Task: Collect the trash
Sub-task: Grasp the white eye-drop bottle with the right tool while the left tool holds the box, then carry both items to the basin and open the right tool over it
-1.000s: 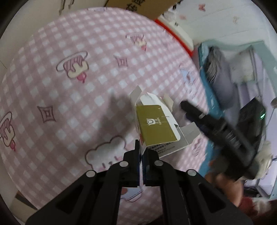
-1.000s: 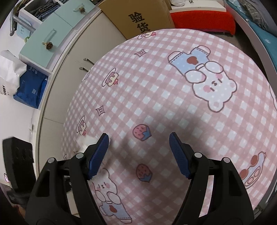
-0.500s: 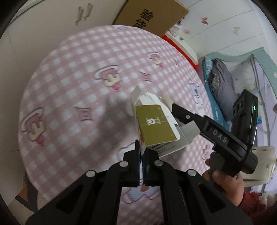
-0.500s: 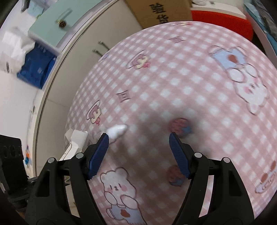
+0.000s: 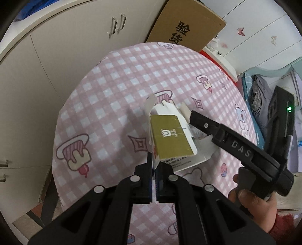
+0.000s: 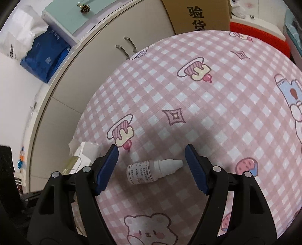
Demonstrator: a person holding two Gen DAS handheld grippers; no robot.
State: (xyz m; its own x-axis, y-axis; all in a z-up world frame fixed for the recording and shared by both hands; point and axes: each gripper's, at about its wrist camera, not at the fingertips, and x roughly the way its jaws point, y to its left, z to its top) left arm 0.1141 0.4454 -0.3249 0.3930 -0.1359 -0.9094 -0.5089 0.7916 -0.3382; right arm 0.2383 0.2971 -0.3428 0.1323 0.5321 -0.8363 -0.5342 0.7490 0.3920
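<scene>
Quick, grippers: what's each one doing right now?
Left gripper: shut on the opened carton, holding it above the table.
Right gripper: open, its pads on either side of the small white bottle lying on the table, not touching it.

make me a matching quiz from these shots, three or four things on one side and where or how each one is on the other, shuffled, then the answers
1. opened carton
2. dropper bottle
3. brown cardboard box
4. blue bag

a. lying on its side on the tablecloth, between open jaws
b. on top of the cabinet
c. pinched by the shut left gripper
d. leaning behind the table

Pairs: 1-c, 2-a, 3-d, 4-b
</scene>
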